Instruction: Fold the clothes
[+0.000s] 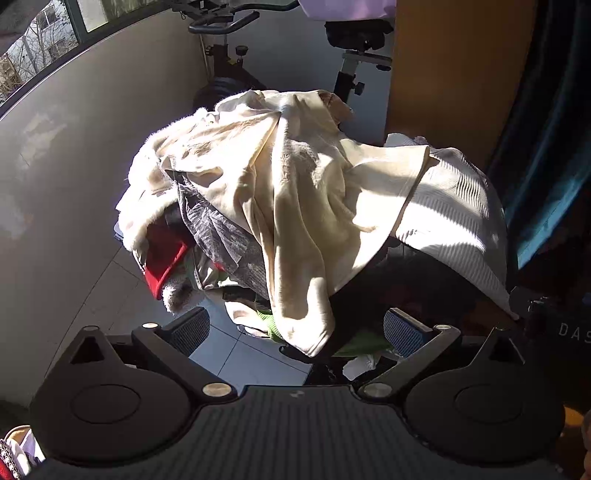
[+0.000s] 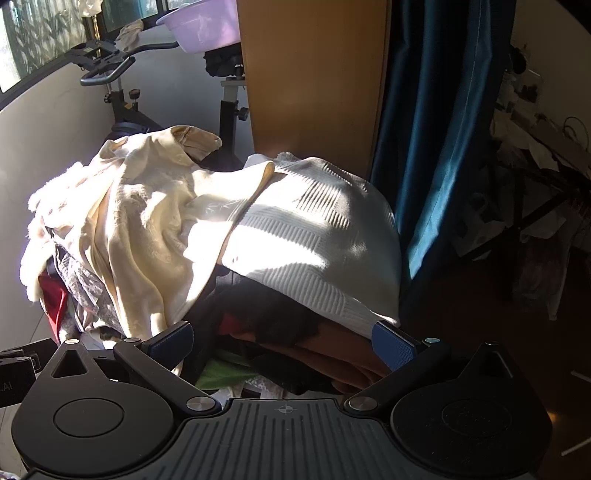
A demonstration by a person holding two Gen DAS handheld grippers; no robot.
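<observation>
A tall heap of clothes fills both views. A cream garment (image 1: 295, 206) drapes over its top and front; it also shows in the right wrist view (image 2: 140, 229). A white ribbed knit (image 1: 450, 214) lies on the heap's right side and is large in the right wrist view (image 2: 310, 236). Grey patterned cloth (image 1: 218, 232), a red piece (image 1: 162, 258) and green fabric (image 1: 273, 325) sit lower down. My left gripper (image 1: 297, 328) is open, its fingers either side of the cream garment's hanging end. My right gripper (image 2: 282, 345) is open just below the knit's hem, above dark and brown clothes (image 2: 332, 354).
An exercise bike (image 2: 118, 81) stands behind the heap by the wall and window. A wooden cabinet panel (image 2: 314, 81) and a blue curtain (image 2: 436, 147) are at the right. A lilac basin (image 2: 203, 22) sits up high. Tiled floor (image 1: 236, 354) shows below the heap. A cluttered dark area (image 2: 535, 184) is far right.
</observation>
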